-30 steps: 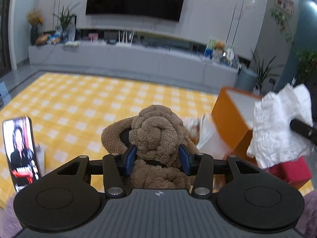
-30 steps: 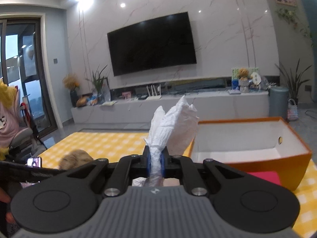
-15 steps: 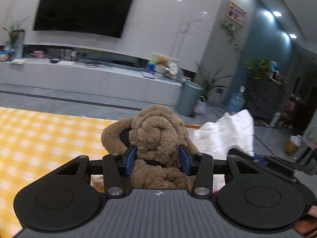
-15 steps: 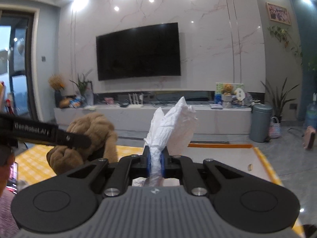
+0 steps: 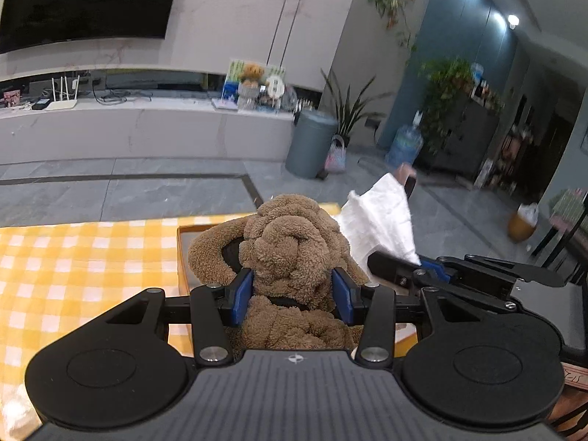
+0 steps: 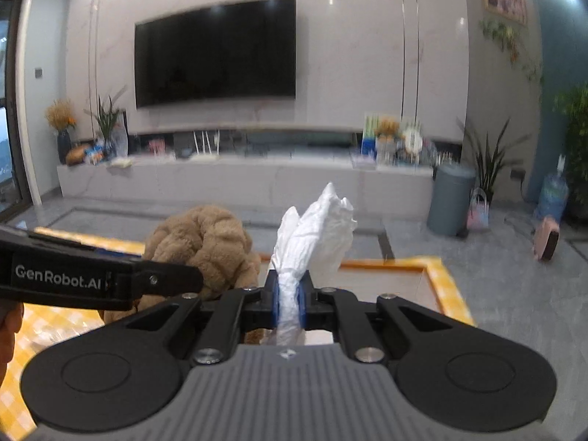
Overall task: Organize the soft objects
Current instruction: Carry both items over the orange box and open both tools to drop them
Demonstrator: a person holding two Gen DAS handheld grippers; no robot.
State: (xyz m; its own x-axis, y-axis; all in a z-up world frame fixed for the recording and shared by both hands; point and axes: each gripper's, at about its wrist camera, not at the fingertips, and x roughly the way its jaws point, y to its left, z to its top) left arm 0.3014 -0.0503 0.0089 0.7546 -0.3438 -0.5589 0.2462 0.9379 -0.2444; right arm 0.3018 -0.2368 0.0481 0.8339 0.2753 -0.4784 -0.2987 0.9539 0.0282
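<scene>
Brown plush toy [image 5: 290, 250] sits clamped between the half-spread pads of our left gripper [image 5: 292, 296]; our right gripper [image 6: 288, 301], nearly closed, pinches the white cloth [image 6: 319, 235]. Both hang above the orange box [image 6: 437, 275]. We lower well inside its walls before releasing.

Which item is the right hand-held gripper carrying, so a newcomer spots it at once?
Start at the yellow checked cloth and the orange-rimmed box on it. Just above the box, the right hand-held gripper pinches a crumpled white paper wad. Unlike the fuzzy brown plush toy beside it, it is thin, white and creased.
</scene>
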